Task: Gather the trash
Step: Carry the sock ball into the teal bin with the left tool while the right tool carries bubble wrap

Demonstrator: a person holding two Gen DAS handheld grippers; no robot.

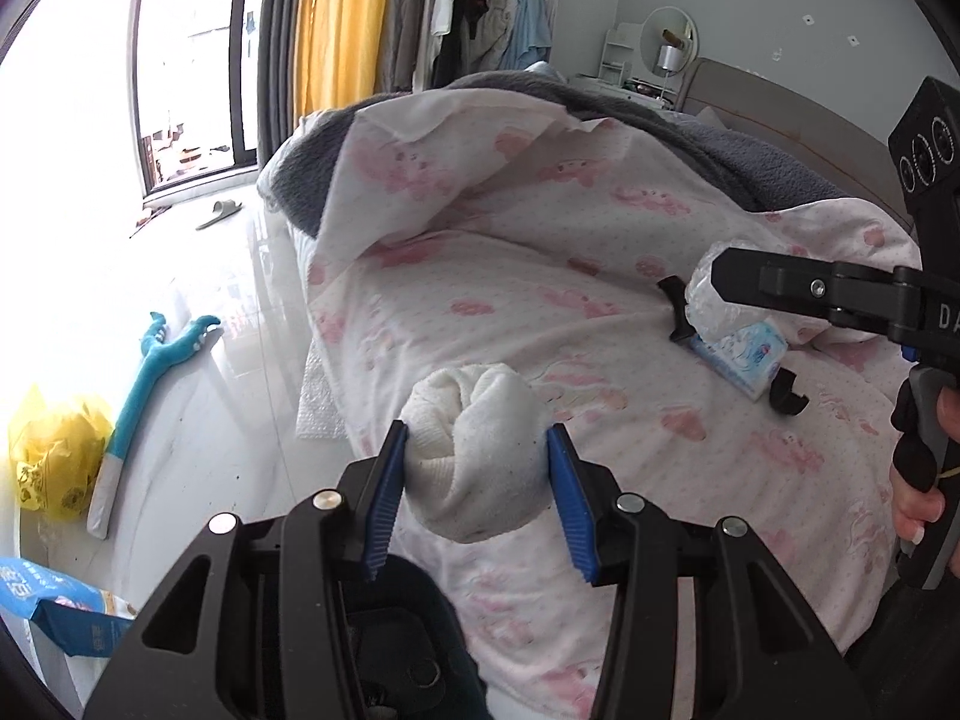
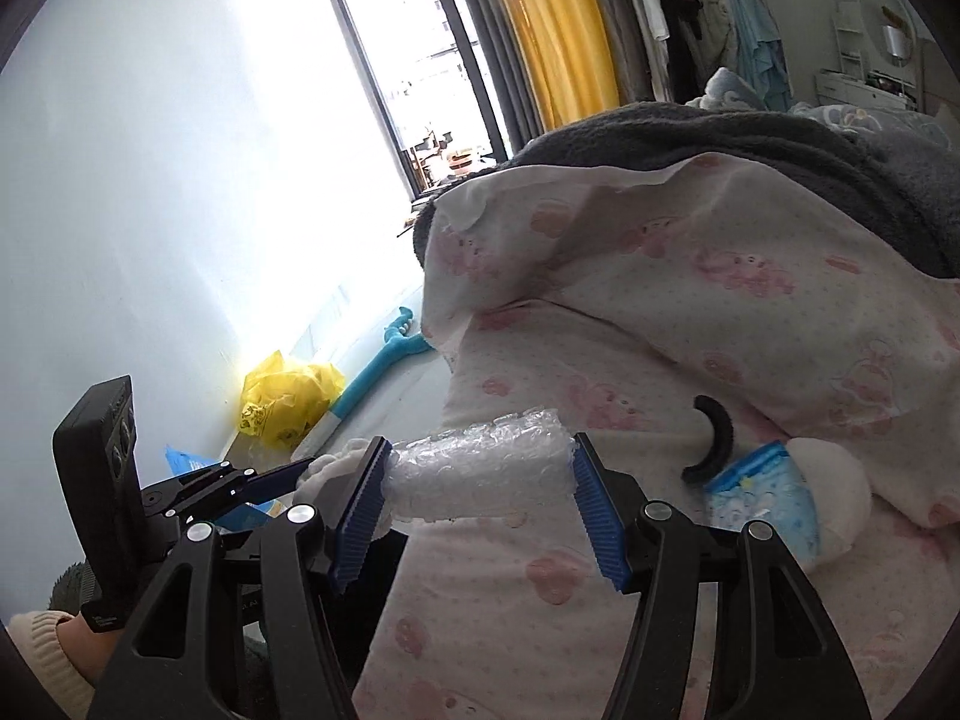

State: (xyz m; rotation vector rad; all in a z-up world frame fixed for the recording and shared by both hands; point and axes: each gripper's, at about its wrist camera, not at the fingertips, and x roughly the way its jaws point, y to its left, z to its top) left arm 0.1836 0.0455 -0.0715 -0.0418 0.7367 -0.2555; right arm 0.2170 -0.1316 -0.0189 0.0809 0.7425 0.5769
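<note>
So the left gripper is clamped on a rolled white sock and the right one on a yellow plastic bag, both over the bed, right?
Not quite. The right gripper is clamped on a roll of clear bubble wrap, as the right wrist view shows; the yellow bag lies on the floor by the wall. The left gripper does hold the rolled white sock over the bed.

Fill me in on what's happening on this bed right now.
A person is clearing trash off the bed with a handheld gripper in each hand. The left gripper is clamped on a balled white sock; the right gripper is clamped on a wad of bubble wrap. A blue tissue pack lies on the bed.
</note>
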